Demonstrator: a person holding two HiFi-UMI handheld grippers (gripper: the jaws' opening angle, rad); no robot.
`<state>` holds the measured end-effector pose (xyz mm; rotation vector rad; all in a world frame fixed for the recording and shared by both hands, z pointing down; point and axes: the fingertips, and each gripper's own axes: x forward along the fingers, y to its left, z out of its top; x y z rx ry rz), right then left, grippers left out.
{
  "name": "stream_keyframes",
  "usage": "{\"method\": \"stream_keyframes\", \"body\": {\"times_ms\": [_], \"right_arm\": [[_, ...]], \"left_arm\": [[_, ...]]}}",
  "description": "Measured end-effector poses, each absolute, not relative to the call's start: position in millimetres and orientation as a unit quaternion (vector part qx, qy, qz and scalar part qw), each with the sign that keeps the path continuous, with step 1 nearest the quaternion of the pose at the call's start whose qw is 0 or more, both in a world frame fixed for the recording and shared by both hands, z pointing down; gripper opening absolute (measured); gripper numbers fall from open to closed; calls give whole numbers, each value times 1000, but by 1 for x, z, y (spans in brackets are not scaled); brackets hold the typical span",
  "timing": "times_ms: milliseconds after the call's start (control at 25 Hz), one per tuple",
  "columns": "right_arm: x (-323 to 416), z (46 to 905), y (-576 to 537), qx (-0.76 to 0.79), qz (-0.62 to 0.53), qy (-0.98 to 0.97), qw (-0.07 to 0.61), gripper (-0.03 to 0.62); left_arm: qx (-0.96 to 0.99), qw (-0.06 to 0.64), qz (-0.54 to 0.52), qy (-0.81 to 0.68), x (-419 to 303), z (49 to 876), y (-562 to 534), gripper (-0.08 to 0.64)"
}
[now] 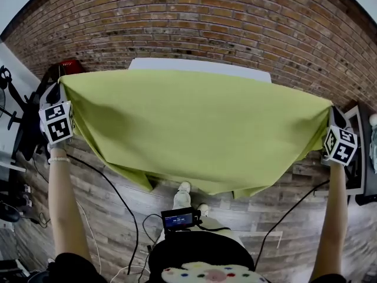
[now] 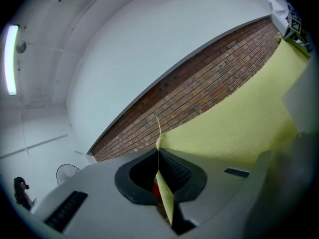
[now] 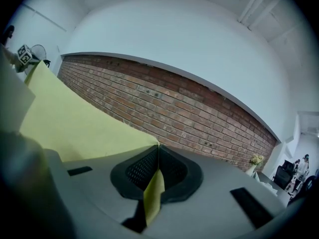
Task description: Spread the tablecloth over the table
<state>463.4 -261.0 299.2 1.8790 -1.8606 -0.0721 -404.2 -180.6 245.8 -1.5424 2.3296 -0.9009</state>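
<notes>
A yellow-green tablecloth (image 1: 194, 125) hangs stretched in the air between my two grippers and sags toward me in the middle. My left gripper (image 1: 60, 88) is shut on its left corner, and my right gripper (image 1: 330, 109) is shut on its right corner. In the left gripper view the cloth's (image 2: 234, 128) corner is pinched between the black pads (image 2: 174, 171) of the left gripper (image 2: 159, 146). In the right gripper view the cloth's (image 3: 70, 118) corner sticks out between the shut pads (image 3: 142, 169) of the right gripper (image 3: 158, 146). The white table (image 1: 194, 65) shows only as a strip beyond the cloth's far edge.
A brick wall (image 1: 194, 22) stands behind the table. Black cables (image 1: 112, 187) run over the wood floor near my feet. Dark equipment (image 1: 15, 134) stands at the left, a framed object (image 1: 359, 158) at the right. A fan (image 2: 67, 173) stands far off in the left gripper view.
</notes>
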Motion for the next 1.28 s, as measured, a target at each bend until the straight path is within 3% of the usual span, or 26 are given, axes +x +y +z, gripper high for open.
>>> {"method": "stream_keyframes", "body": {"times_ms": [840, 1280], "right_arm": [[439, 287, -326, 708, -33, -652, 270, 34], [429, 306, -370, 711, -20, -633, 306, 34]], "left_arm": [[-552, 124, -319, 760, -427, 233, -308, 16], [-571, 101, -336, 742, -435, 275, -361, 17]]}}
